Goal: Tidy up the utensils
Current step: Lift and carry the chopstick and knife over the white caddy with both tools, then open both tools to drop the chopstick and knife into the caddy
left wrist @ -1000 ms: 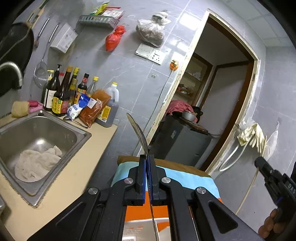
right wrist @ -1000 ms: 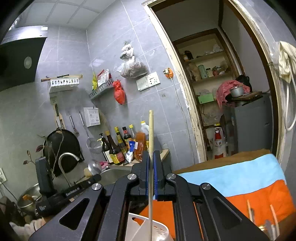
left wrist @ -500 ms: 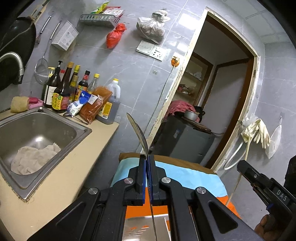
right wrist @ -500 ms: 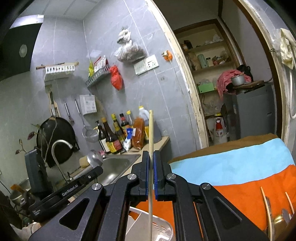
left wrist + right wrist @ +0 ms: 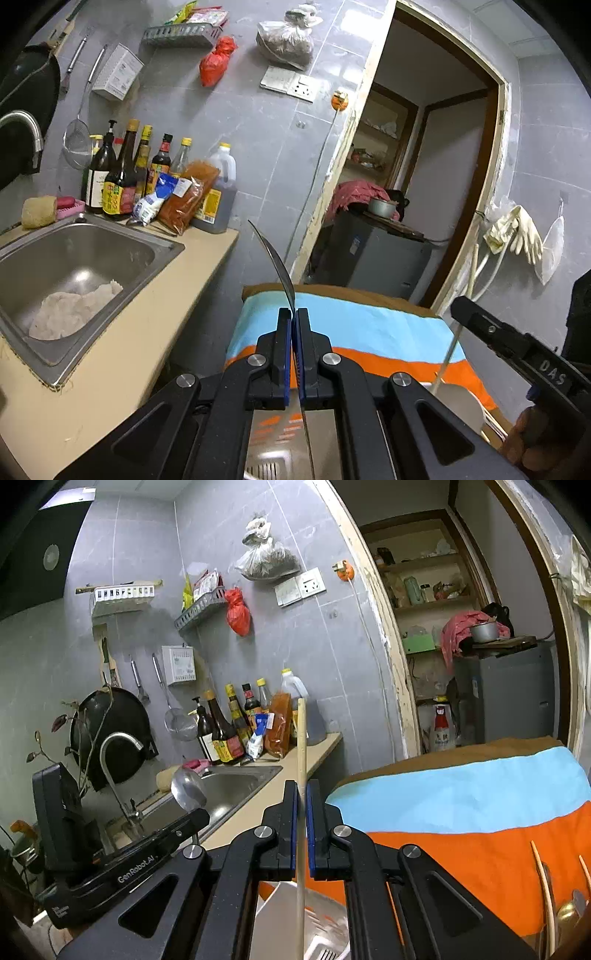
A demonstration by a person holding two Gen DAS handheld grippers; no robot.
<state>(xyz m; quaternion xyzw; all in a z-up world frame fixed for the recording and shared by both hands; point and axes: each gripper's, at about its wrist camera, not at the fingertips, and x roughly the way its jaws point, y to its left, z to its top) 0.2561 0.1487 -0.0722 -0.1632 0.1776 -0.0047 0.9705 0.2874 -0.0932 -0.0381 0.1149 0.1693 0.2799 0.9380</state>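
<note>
In a grey-tiled kitchen, 2 hand-held grippers each hold 1 utensil upright over a striped cloth [image 5: 369, 332] of brown, light blue and orange bands. The left hand-held gripper [image 5: 294, 321] is clamped on a metal spoon [image 5: 275, 260], whose thin curved bowl rises edge-on above the blue pads while its handle runs down between them toward a steel tray [image 5: 291, 439] below. In the right wrist view the same spoon's rounded bowl [image 5: 188, 789] shows above the left tool's black body. The right hand-held gripper [image 5: 303, 795] is closed on 1 pale wooden chopstick [image 5: 301, 746], which stands vertical, its top level with the bottles behind and its lower end reaching down into a white slotted utensil holder [image 5: 321, 934]. At the lower right edge of that view, several more utensils lie on the orange band: 2 pale sticks [image 5: 543, 875] and what looks like a gold spoon [image 5: 567, 917], partly cut off. To the left, a beige surface [image 5: 122, 339] carries 1 steel sink [image 5: 74, 254] with 1 white rag [image 5: 70, 310] inside. Behind it stand about 6 sauce bottles [image 5: 122, 177], 1 large jug [image 5: 218, 195] and 2 food packets [image 5: 173, 201]. An open doorway [image 5: 424, 177] lies beyond.
</note>
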